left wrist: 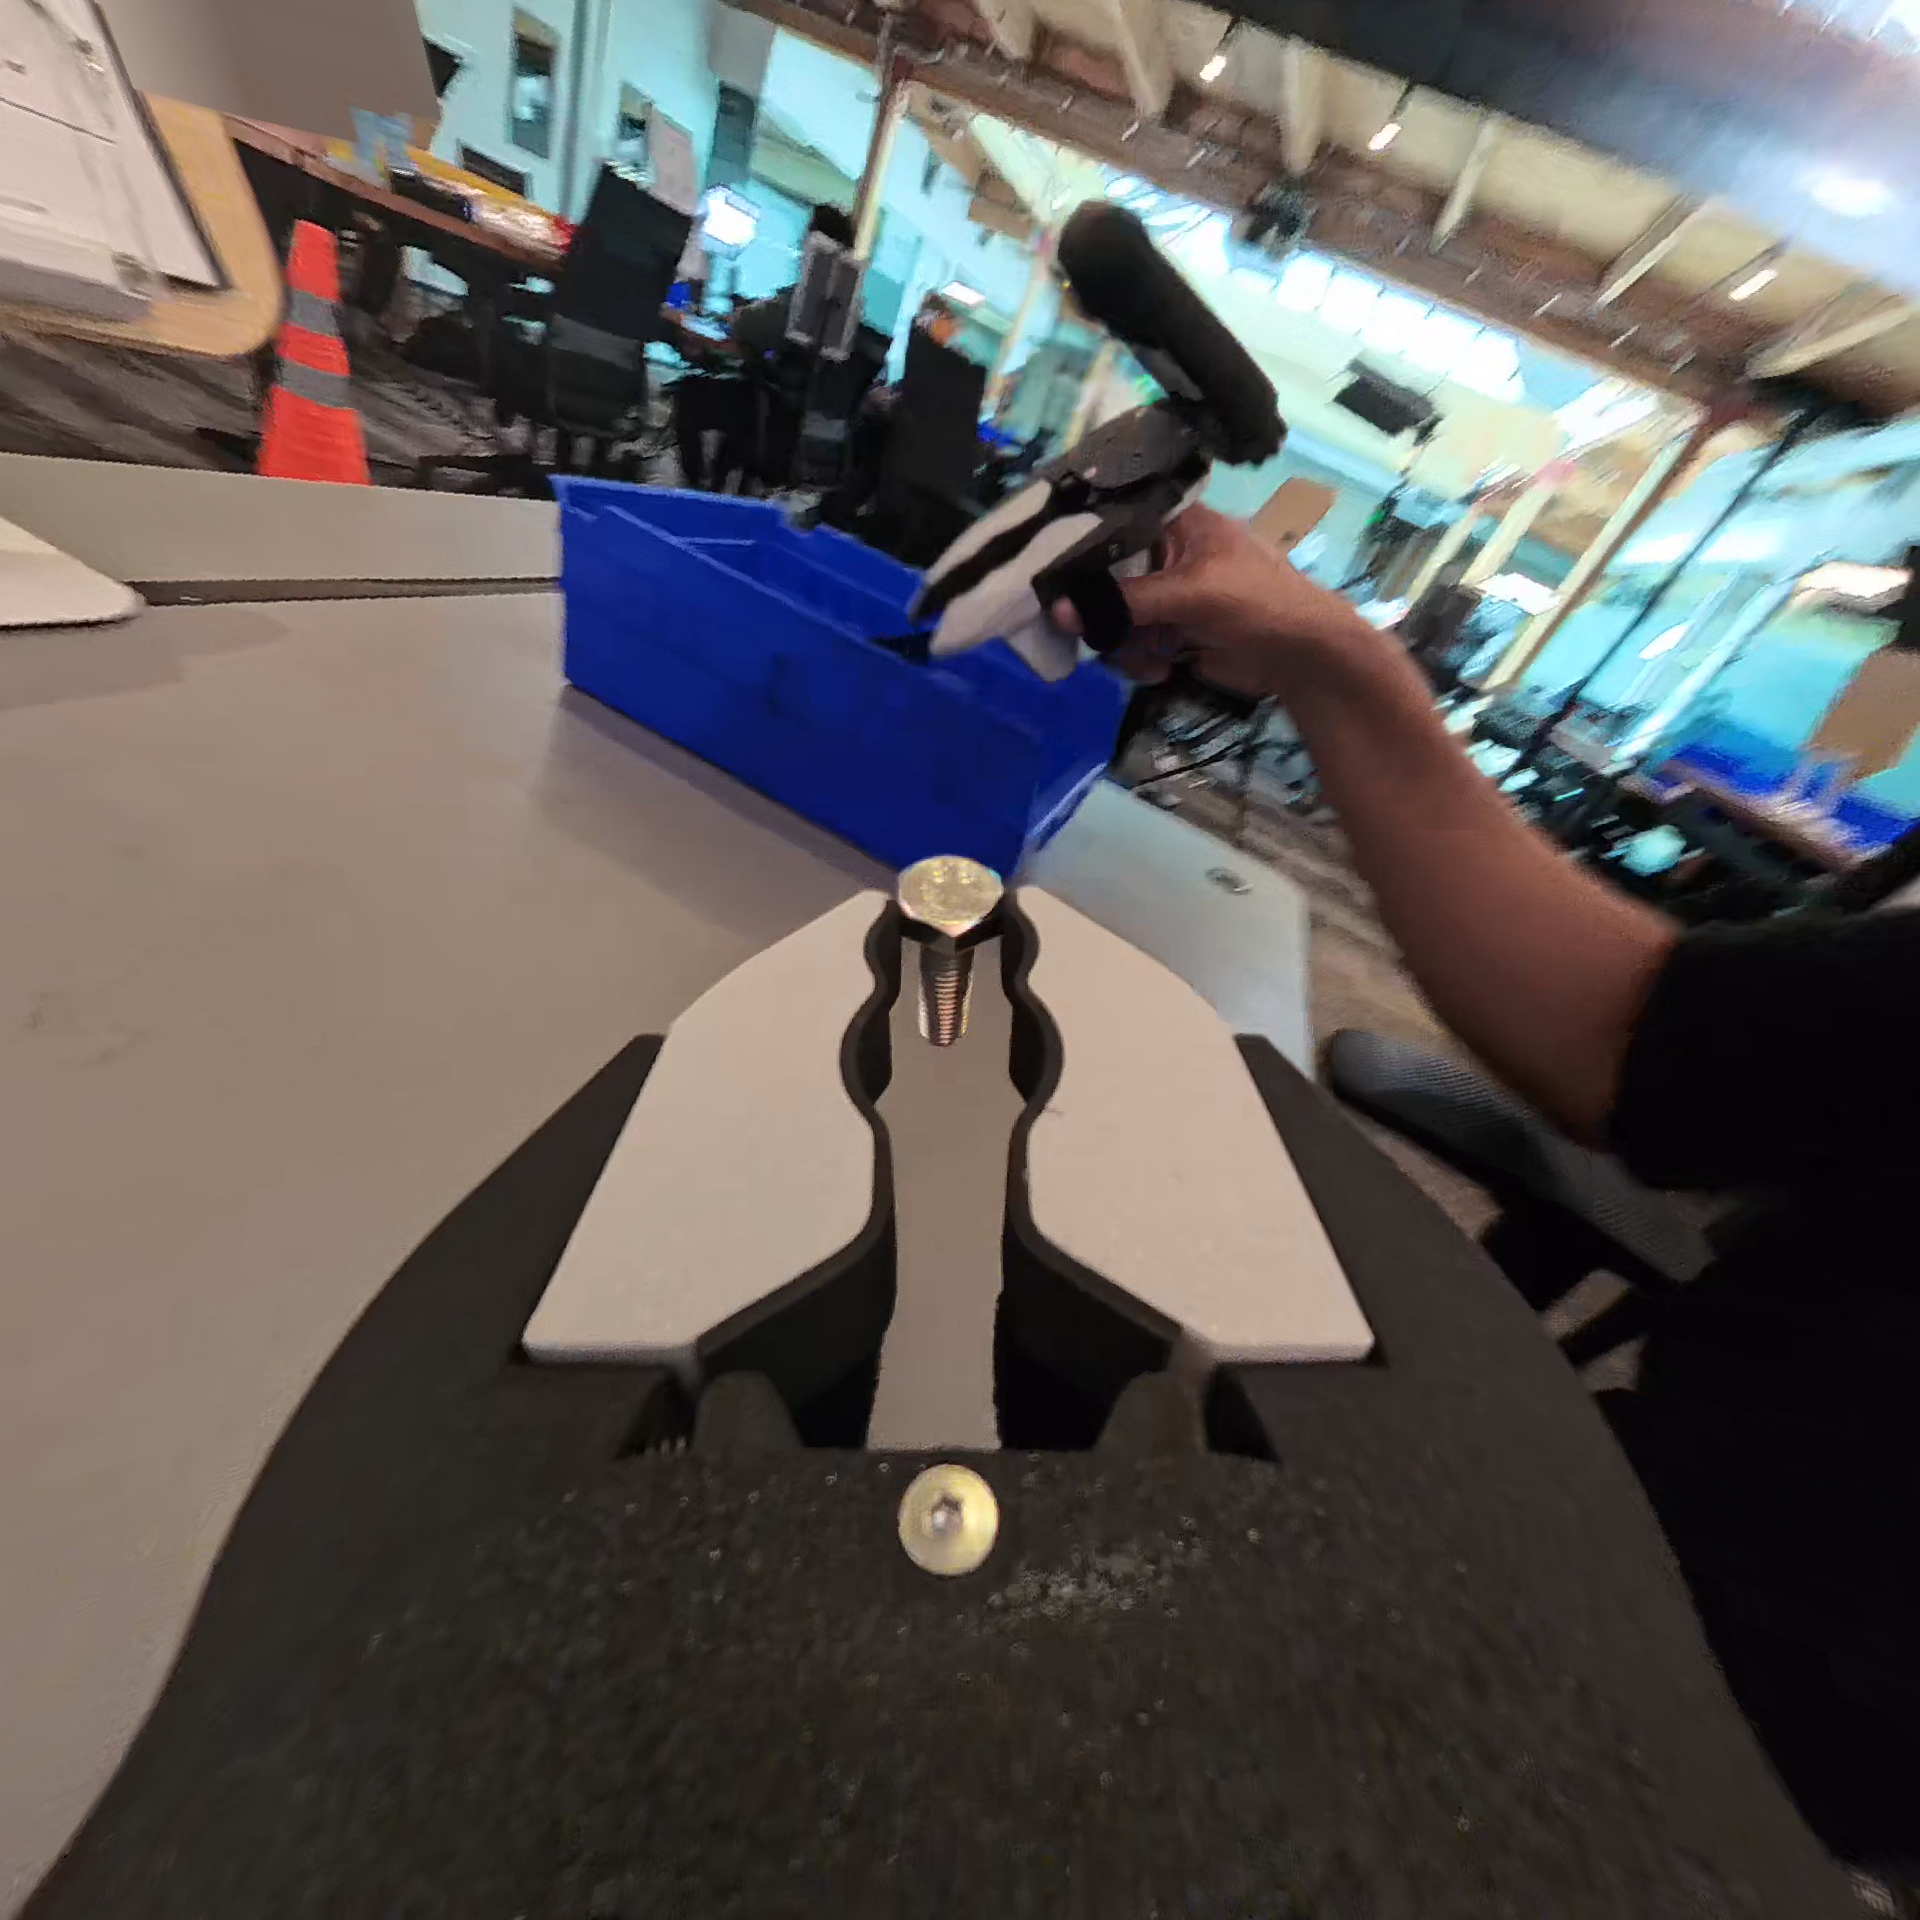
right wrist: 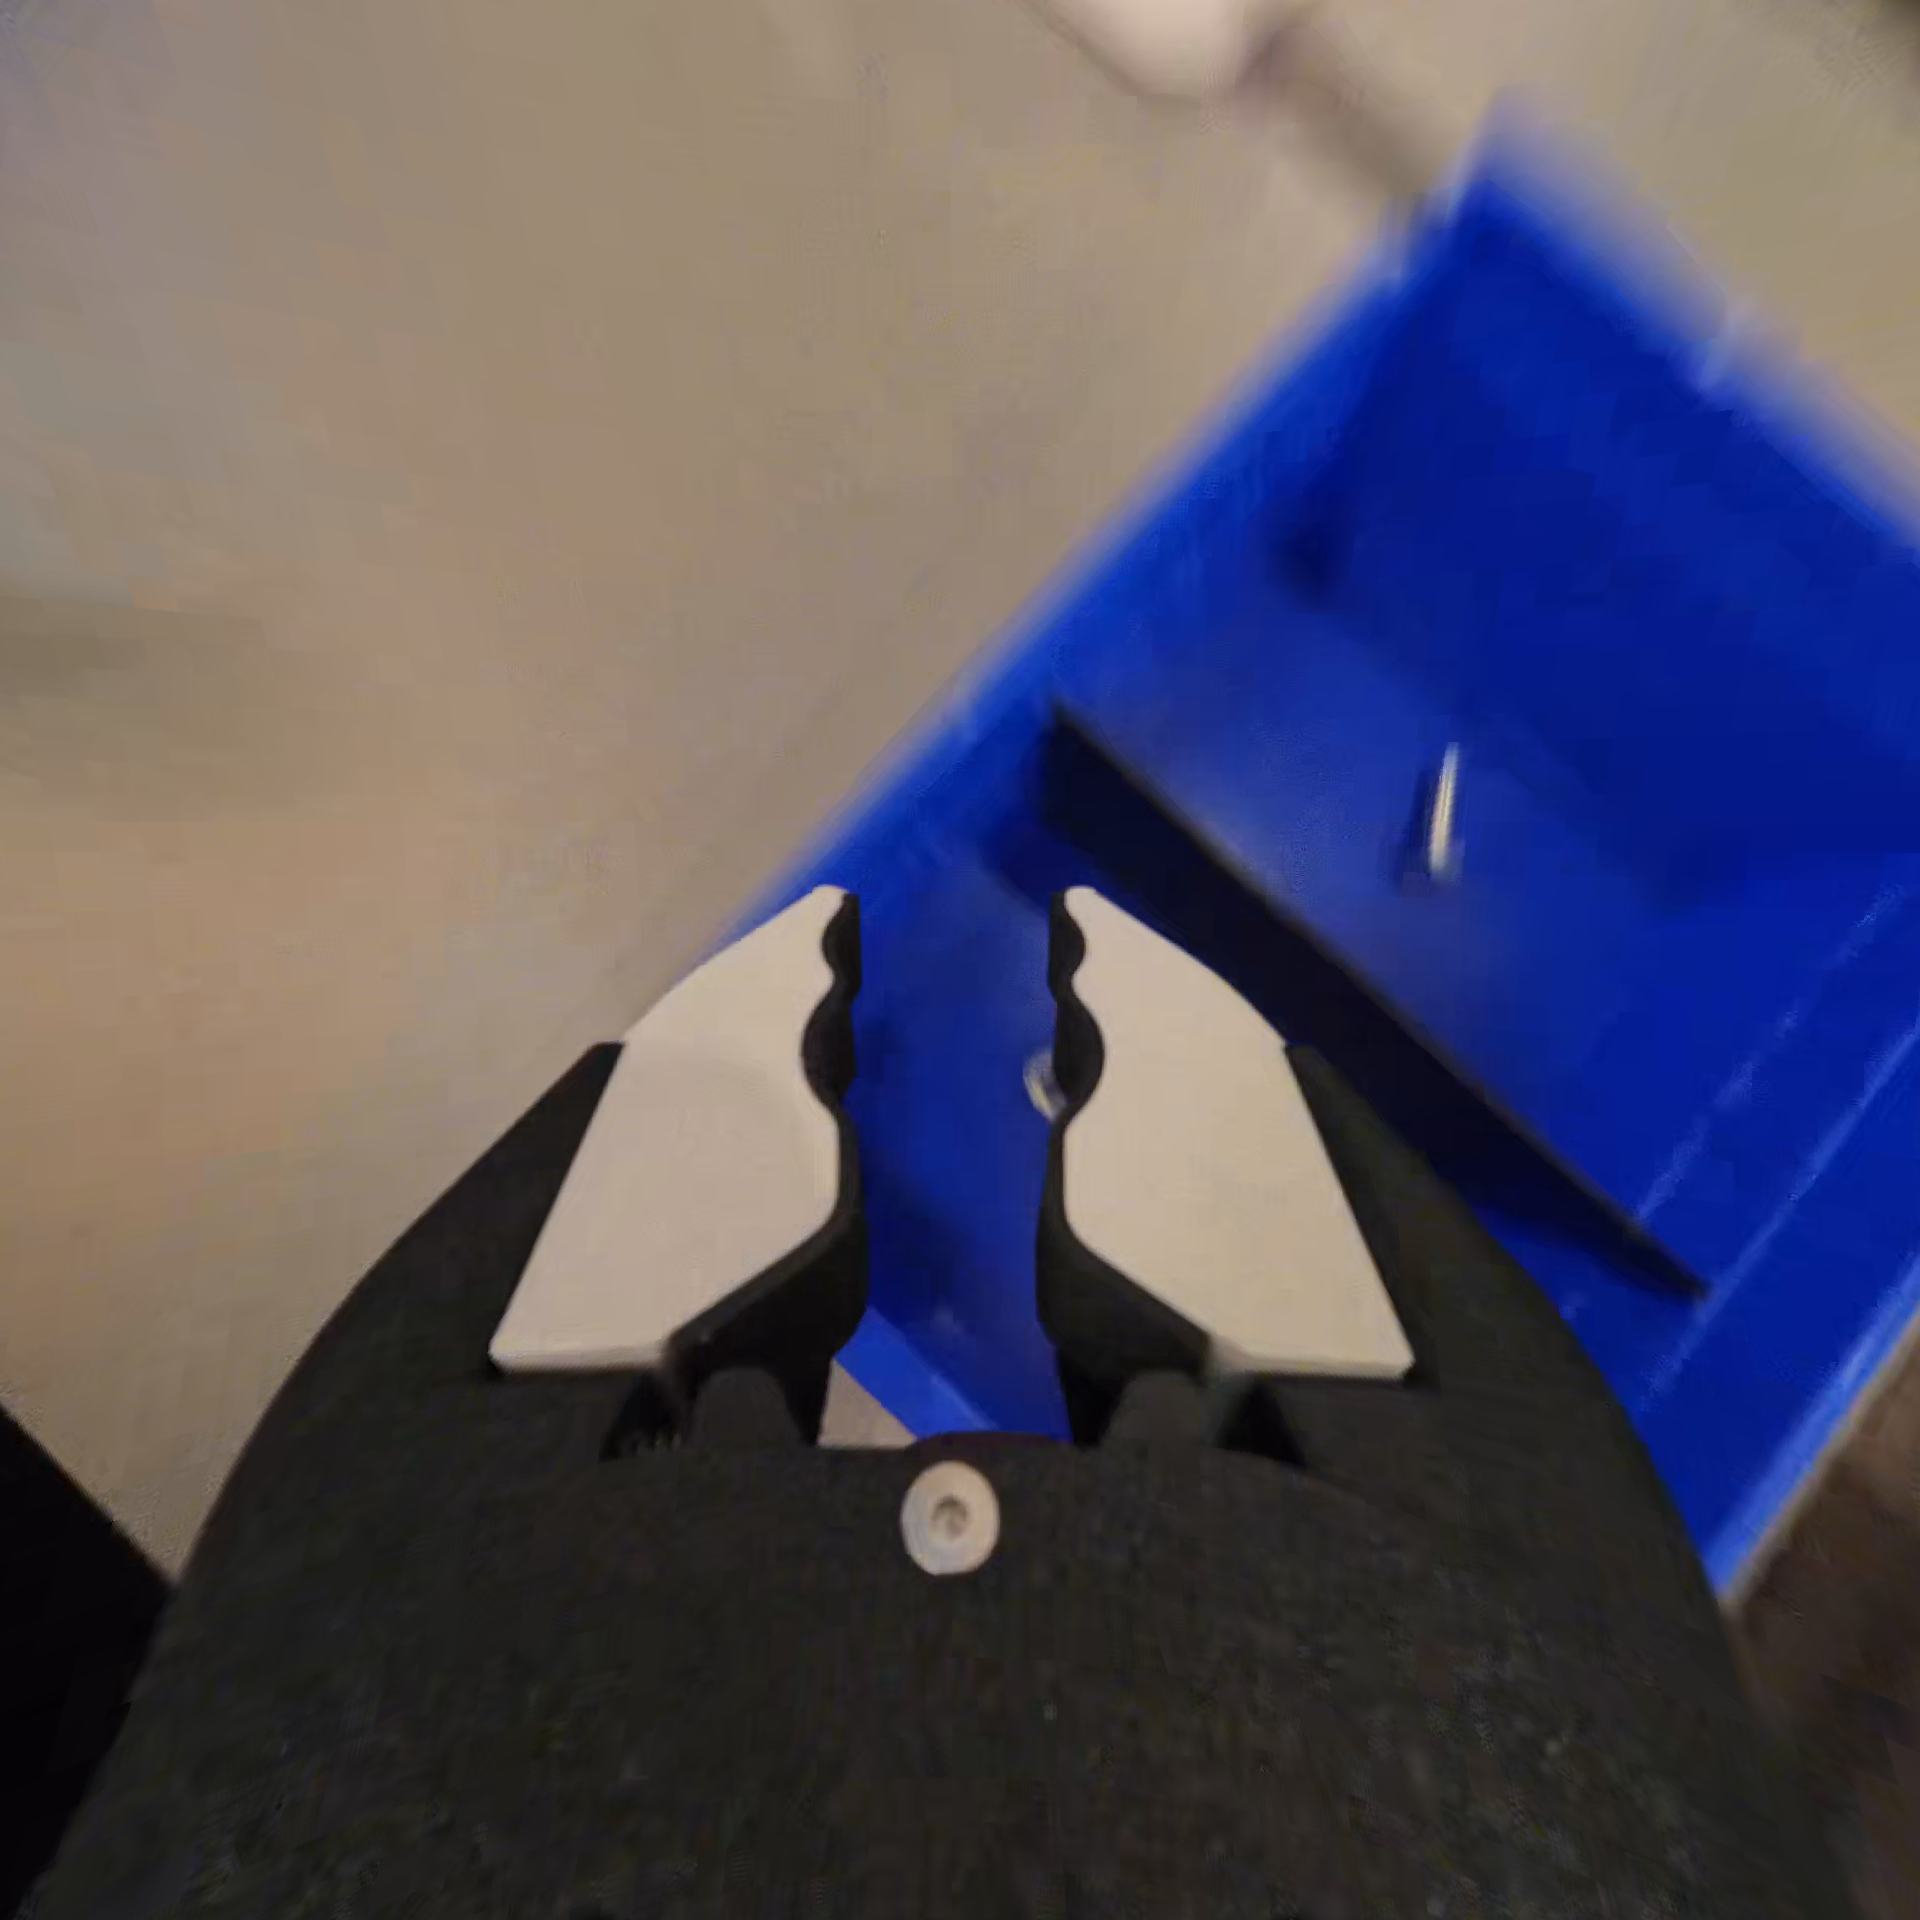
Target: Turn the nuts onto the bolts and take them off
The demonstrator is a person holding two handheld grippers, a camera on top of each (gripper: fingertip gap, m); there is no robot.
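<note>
Left gripper point(left wrist: 951, 914) fingers clamp bolt point(left wrist: 948, 951) by hex head, thread pointing back toward camera, above grey bench point(left wrist: 312, 831). Right gripper point(right wrist: 954, 914) fingers part-spread, holding nothing, over blue bin point(right wrist: 1507, 582); blurred metal pieces point(right wrist: 1439, 810) inside.

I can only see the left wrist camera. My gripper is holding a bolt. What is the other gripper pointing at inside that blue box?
Observer: The right gripper is open and empty, aimed into the blue bin's near compartment.
Operator: Is anything in there?
Observer: Yes, a small shiny piece lies on the floor beside its right finger; too blurred to say if it's a nut.
Operator: Anything else?
Observer: Past a dark divider, another blurred metal piece lies in the next compartment.
</note>
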